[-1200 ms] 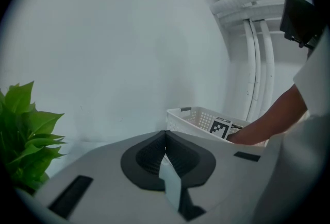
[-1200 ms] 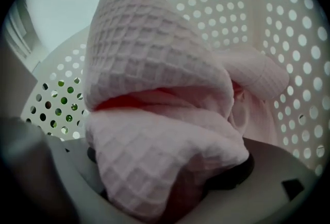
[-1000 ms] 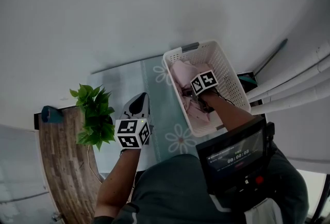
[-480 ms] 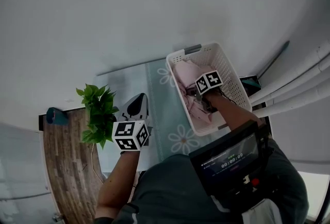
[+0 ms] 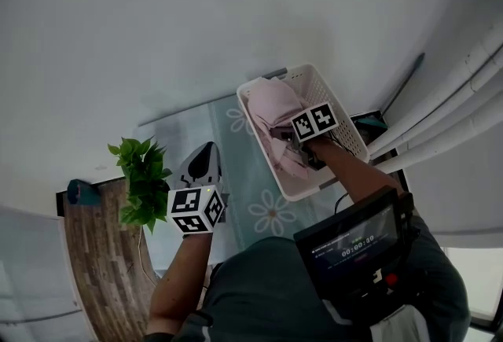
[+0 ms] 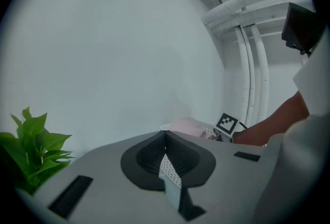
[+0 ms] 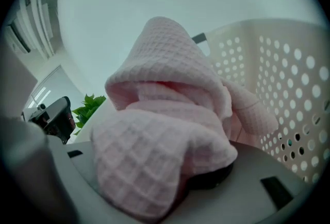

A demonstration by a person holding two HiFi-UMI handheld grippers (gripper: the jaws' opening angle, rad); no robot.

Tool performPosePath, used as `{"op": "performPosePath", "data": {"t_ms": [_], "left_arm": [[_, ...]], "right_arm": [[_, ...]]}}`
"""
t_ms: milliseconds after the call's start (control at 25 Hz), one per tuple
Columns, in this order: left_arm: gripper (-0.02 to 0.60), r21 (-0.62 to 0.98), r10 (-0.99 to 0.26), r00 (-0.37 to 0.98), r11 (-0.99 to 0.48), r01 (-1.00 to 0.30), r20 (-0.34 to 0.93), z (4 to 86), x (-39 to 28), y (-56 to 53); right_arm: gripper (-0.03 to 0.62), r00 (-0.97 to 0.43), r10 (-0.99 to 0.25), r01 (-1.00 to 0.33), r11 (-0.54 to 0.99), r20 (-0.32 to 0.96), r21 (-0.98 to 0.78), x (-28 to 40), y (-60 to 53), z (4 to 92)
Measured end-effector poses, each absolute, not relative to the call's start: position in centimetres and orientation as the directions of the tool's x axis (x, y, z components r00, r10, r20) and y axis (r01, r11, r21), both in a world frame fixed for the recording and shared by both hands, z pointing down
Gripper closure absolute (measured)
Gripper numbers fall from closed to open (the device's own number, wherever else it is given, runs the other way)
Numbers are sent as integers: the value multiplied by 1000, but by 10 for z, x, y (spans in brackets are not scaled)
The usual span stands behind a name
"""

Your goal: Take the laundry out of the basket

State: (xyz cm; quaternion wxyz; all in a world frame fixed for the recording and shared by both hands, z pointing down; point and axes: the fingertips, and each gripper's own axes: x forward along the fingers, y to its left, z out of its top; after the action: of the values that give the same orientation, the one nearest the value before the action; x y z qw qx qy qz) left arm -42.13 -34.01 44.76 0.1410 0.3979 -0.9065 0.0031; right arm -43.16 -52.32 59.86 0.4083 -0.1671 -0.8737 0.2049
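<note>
Overhead, the scene runs from a wooden tabletop (image 5: 94,254) at far left to white pipes (image 5: 448,124) at far right. A leafy green potted plant (image 5: 143,179) stands at the wood's edge. Just beside it the left gripper (image 5: 206,156) hangs above a pale blue cloth printed with daisies (image 5: 244,175). Its jaws are pressed together with nothing between them. Right of the cloth sits a white perforated laundry basket (image 5: 336,97). A pink waffle-weave towel (image 5: 275,108) is bunched into a peak at the basket's near-left side, with its lower folds inside the walls. The right gripper (image 5: 284,134) reaches into the basket, angled downward. Its jaws have just been closing and are clamped on a thick fold of the towel (the fabric drapes over both jaws and hides the pads). A dark screen (image 5: 357,242) is on the person's chest below.
</note>
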Motion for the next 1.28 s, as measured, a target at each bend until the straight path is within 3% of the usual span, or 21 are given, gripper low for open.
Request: {"op": "performPosePath", "data": {"t_ms": [680,1280], "left_arm": [[580,72,-746,-643,661,-747,172,406,-404,-348],[580,9,-878,-476,477,-879,54,340,-357,-322]], "right_arm": [[332,-825,438,322,883,356,-342,-400,-512,442],[332,-965,238,200,939,110,-279,-312,-474,306]]}}
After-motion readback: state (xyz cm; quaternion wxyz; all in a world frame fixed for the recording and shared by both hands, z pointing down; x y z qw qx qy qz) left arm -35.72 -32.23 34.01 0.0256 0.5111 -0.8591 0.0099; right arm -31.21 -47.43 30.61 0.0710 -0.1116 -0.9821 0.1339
